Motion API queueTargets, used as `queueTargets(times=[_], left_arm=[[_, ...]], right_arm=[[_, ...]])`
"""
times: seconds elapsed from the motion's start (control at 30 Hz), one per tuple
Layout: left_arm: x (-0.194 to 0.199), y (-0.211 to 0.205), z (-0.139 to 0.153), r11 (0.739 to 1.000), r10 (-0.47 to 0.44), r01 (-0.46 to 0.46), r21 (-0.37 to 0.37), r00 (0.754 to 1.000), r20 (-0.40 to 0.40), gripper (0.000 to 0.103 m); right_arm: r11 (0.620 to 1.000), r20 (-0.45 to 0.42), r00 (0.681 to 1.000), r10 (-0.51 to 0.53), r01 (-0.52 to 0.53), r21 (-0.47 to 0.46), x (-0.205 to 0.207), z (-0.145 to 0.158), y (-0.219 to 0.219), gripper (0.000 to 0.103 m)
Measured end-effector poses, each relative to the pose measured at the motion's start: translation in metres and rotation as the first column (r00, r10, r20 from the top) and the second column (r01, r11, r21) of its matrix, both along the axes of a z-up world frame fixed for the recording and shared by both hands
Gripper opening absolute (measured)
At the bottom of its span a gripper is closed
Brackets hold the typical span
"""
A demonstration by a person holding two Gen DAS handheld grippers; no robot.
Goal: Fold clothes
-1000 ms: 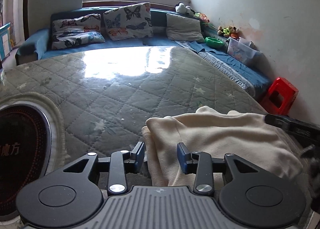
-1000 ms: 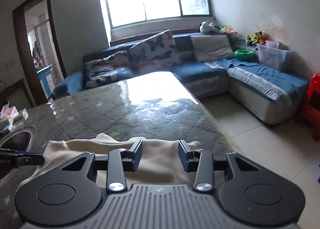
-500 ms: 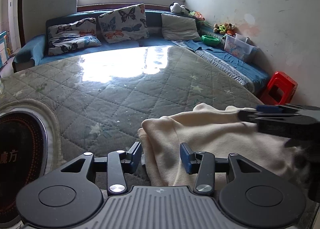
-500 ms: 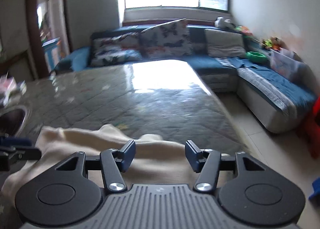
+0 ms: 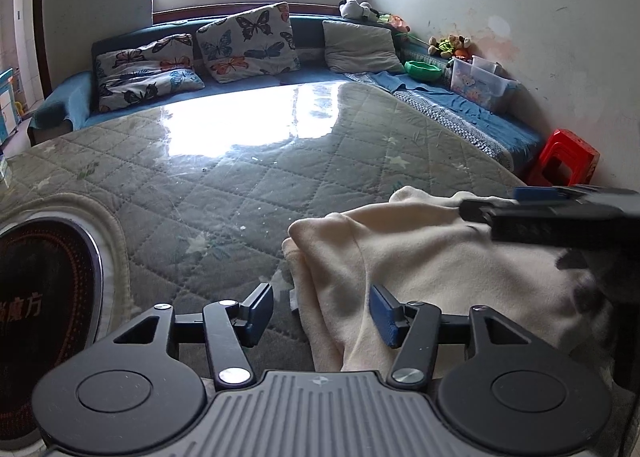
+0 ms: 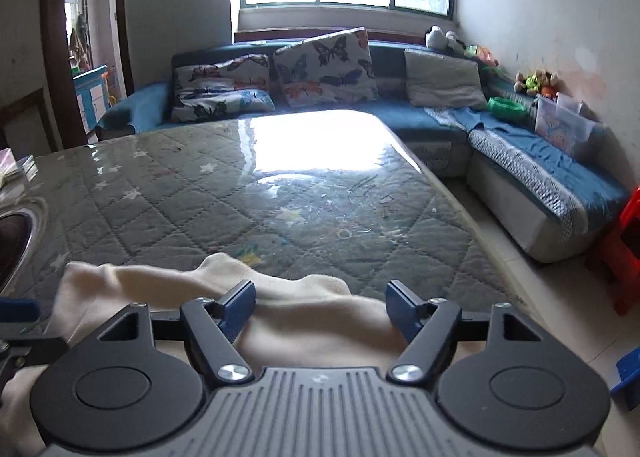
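A cream garment [image 5: 420,257] lies bunched at the near edge of the quilted table [image 5: 240,177]. My left gripper [image 5: 322,313] is open, its jaws on either side of the garment's left folded edge, low over the cloth. My right gripper [image 6: 320,311] is open wide just above the same garment [image 6: 312,313], near the table's right edge. In the left wrist view the right gripper [image 5: 560,213] reaches in from the right over the cloth. The left gripper's tip [image 6: 16,309] shows at the left edge of the right wrist view.
A round dark induction plate [image 5: 40,297] is set in the table at left. A blue corner sofa [image 6: 520,161] with butterfly cushions [image 6: 324,69] runs behind and to the right. A red stool [image 5: 564,157] stands on the floor at right.
Both grippers have opened wider. The right gripper has swung left over the cloth and further into the left wrist view. The garment's left edge now lies between the left jaws.
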State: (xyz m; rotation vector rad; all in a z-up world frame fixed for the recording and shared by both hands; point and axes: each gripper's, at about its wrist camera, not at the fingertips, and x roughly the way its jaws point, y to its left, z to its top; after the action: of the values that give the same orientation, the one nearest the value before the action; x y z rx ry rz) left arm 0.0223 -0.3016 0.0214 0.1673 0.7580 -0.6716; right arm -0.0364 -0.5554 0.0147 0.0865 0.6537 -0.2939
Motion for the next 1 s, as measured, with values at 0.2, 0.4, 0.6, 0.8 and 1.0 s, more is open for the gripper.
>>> queueTargets(times=[0.2, 0.4, 0.6, 0.8, 1.0], left_arm=[[-0.009, 0.009, 0.003, 1.000, 0.016, -0.016, 0.003, 1.000, 0.000, 0.061], [-0.019, 0.021, 0.003, 1.000, 0.025, -0.025, -0.007, 1.000, -0.005, 0.065], [-0.030, 0.034, 0.002, 0.999, 0.033, -0.033, -0.012, 0.999, -0.011, 0.070], [-0.046, 0.042, 0.001, 0.999, 0.036, -0.036, 0.001, 0.999, -0.001, 0.083], [-0.067, 0.050, 0.000, 0.999, 0.023, -0.024, 0.028, 1.000, 0.019, 0.097]], right_arm=[[0.999, 0.030, 0.999, 0.016, -0.014, -0.037, -0.042, 0.005, 0.016, 0.094], [0.999, 0.049, 0.999, -0.015, 0.017, -0.040, -0.087, 0.002, 0.020, 0.101], [0.996, 0.021, 0.998, -0.064, 0.066, -0.054, -0.128, -0.017, 0.026, 0.103], [0.994, 0.029, 0.995, -0.092, 0.093, -0.054, -0.147, -0.013, 0.037, 0.103], [0.992, 0.016, 0.993, -0.120, 0.121, -0.036, -0.161, -0.011, 0.044, 0.103]])
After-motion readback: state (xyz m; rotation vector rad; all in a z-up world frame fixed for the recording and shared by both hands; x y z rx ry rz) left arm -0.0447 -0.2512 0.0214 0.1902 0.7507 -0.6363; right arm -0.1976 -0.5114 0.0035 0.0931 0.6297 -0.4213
